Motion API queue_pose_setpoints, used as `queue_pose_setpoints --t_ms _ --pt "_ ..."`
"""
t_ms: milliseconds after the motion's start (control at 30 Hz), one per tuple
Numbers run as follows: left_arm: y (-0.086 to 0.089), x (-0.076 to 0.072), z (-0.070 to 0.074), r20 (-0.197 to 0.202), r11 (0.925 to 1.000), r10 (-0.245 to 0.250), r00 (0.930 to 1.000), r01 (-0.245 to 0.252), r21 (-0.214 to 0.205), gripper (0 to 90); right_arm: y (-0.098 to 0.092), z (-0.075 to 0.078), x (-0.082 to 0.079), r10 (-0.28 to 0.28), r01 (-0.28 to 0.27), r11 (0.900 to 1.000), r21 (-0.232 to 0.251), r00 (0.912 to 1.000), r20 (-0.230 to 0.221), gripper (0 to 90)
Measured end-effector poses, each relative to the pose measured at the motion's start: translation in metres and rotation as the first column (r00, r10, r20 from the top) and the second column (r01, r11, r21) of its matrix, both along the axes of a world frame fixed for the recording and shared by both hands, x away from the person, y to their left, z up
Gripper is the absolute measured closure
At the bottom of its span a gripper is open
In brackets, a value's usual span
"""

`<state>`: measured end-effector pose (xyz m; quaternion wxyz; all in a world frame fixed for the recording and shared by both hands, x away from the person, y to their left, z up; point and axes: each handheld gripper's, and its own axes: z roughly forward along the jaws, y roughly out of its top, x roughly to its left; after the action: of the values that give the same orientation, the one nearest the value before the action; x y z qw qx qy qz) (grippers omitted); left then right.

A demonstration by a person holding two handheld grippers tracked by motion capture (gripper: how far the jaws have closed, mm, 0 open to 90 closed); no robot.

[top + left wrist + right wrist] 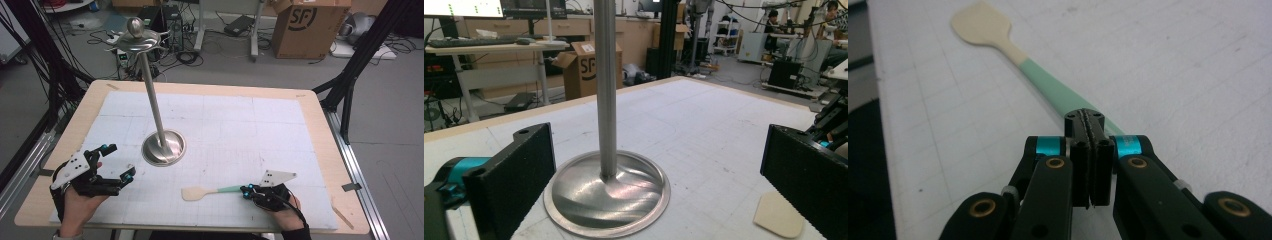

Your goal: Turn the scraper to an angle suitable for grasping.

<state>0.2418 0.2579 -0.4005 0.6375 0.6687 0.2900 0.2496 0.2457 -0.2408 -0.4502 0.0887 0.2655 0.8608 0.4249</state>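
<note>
Spatula [206,192] — flat cream blade, mint handle

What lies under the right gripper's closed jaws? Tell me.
The spatula's green handle runs under the right gripper on the white mat. The handle's end is covered, so a grip is unconfirmed.

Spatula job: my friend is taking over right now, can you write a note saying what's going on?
Right gripper: jaws shut on the green handle end of the spatula, which lies flat on the white mat near the front edge.
Left gripper: open, holding nothing, beside the base of the metal stand.
Done: the spatula is gripped.
Left: it has not been lifted. It probably goes up to the hooks at the stand's top, so lift gently and keep the stand steady.
</note>
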Motion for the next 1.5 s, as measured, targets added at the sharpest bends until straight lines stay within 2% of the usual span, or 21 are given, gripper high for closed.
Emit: queue_pose_setpoints --t_ms 33,100,167,200,267,467,633,733,767,800,867,900,967,1000,1033,1067,1133,1333,1500 --pt "0.000 0.000 0.000 -0.001 1.0000 -0.001 1.0000 0.001 0.000 1.7 0.002 0.000 0.002 -0.005 0.005 0.9998 -0.019 1.0000 -0.006 90.0" --pt "0.000 0.000 0.000 0.000 1.0000 0.000 1.0000 0.000 -0.001 1.7 0.002 -0.001 0.003 -0.018 0.018 0.9998 -0.009 0.9996 -0.022 90.0" --pt "0.000 0.000 0.000 -0.002 1.0000 -0.001 1.0000 0.001 0.000 1.7 0.002 0.000 0.005 -0.026 0.026 0.9996 -0.011 0.9994 -0.022 90.0" --pt "0.000 0.000 0.000 -0.003 1.0000 0.002 1.0000 -0.002 -0.001 1.7 0.003 0.000 0.008 -0.052 0.052 0.9985 -0.016 0.9985 -0.017 90.0" --pt "0.000 0.000 0.000 -0.004 1.0000 0.002 1.0000 -0.002 -0.002 1.7 0.005 0.000 0.011 -0.065 0.065 0.9977 -0.019 0.9977 -0.017 90.0" --pt "0.000 0.001 0.000 -0.002 1.0000 0.004 1.0000 -0.004 0.002 1.7 0.017 0.000 0.035 -0.126 0.126 0.9918 -0.023 0.9918 -0.022 90.0" --pt "0.000 0.003 -0.002 -0.010 1.0000 0.007 0.9999 -0.007 0.003 1.7 0.026 0.000 0.056 -0.144 0.143 0.9893 -0.027 0.9894 -0.019 90.0" --pt "0.001 0.003 -0.002 -0.011 0.9999 0.009 0.9999 -0.009 0.007 1.7 0.028 0.004 0.054 -0.145 0.144 0.9887 -0.040 0.9893 -0.018 90.0" --pt "0.001 0.003 -0.002 -0.010 0.9999 0.011 0.9999 -0.011 0.005 1.7 0.030 0.007 0.051 -0.139 0.139 0.9901 -0.019 0.9901 -0.017 90.0" --pt "0.001 0.003 -0.002 -0.011 0.9999 0.012 0.9999 -0.012 0.006 1.7 0.034 0.012 0.047 -0.121 0.121 0.9923 0.026 0.9926 -0.013 90.0" --pt "0.001 0.003 -0.003 -0.015 0.9998 0.016 0.9998 -0.015 0.009 1.7 0.049 0.020 0.041 -0.075 0.075 0.9958 0.052 0.9971 0.005 90.0" --pt "0.001 0.003 -0.003 -0.015 0.9999 0.015 0.9998 -0.015 0.008 1.7 0.071 0.024 0.039 -0.022 0.021 0.9990 0.039 0.9997 0.008 90.0" --pt "0.002 0.003 -0.002 -0.014 0.9998 0.015 0.9998 -0.015 0.011 1.7 0.091 0.023 0.039 0.020 -0.020 0.9998 0.008 0.9998 -0.003 90.0" --pt "0.002 0.002 -0.002 -0.013 0.9998 0.015 0.9998 -0.015 0.009 1.7 0.091 0.023 0.039 0.020 -0.020 0.9998 0.008 0.9998 -0.003 90.0" --pt "0.003 0.002 -0.002 -0.012 0.9998 0.017 0.9998 -0.017 0.007 1.7 0.112 0.019 0.042 0.052 -0.053 0.9980 -0.035 0.9984 -0.021 90.0" --pt "0.003 0.002 -0.002 -0.012 0.9998 0.017 0.9998 -0.017 0.007 1.7 0.112 0.019 0.042 0.052 -0.053 0.9980 -0.035 0.9984 -0.021 90.0" --pt "0.005 0.002 -0.002 -0.012 0.9998 0.019 0.9997 -0.019 0.002 1.7 0.128 0.011 0.045 0.070 -0.072 0.9963 -0.047 0.9961 -0.055 90.0" --pt "0.007 0.003 -0.003 -0.021 0.9997 0.023 0.9995 -0.023 0.000 1.7 0.149 0.007 0.046 0.119 -0.122 0.9912 -0.051 0.9911 -0.059 90.0" --pt "0.006 0.003 -0.003 -0.022 0.9998 0.021 0.9995 -0.021 -0.001 1.7 0.158 0.006 0.046 0.118 -0.122 0.9899 -0.072 0.9913 -0.058 90.0"
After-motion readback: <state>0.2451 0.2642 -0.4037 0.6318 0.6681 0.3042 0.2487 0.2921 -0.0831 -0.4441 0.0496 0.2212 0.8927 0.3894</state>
